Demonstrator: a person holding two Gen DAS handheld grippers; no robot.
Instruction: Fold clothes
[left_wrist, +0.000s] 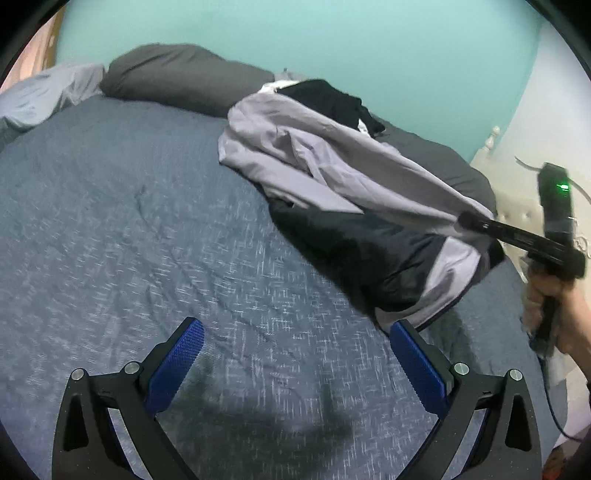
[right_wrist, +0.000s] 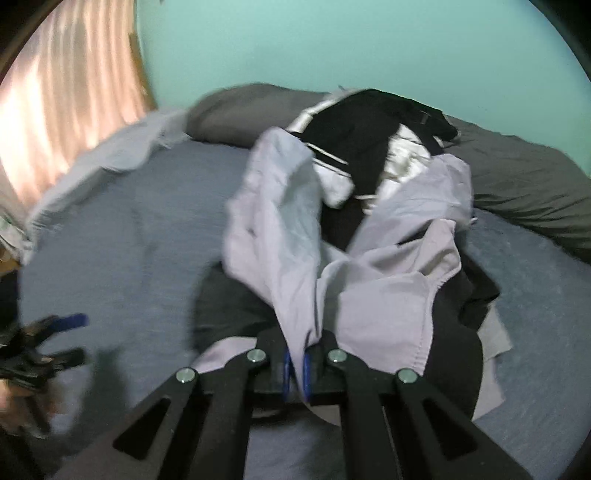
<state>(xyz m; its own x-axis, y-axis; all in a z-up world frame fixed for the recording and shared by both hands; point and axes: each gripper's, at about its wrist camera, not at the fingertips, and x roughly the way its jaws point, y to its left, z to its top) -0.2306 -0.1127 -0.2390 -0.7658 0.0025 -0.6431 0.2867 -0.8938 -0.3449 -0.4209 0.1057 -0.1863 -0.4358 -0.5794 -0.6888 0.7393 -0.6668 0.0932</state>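
Note:
A pale lilac garment (left_wrist: 314, 155) (right_wrist: 280, 229) lies stretched over a pile of dark clothes (left_wrist: 373, 254) (right_wrist: 354, 144) on the blue bedspread (left_wrist: 129, 221). My right gripper (right_wrist: 296, 363) (left_wrist: 467, 220) is shut on one end of the lilac garment and pulls it taut, off the pile. My left gripper (left_wrist: 295, 336) (right_wrist: 70, 332) hangs open over bare bedspread, left of the pile, with nothing between its blue pads (left_wrist: 177, 365).
Dark grey pillows (left_wrist: 184, 77) (right_wrist: 524, 184) lie along the teal wall. A light sheet (left_wrist: 44, 92) bunches at the far left, near a pink curtain (right_wrist: 66, 81). A white bedpost (left_wrist: 491, 138) stands at the right. Open bedspread spreads left of the pile.

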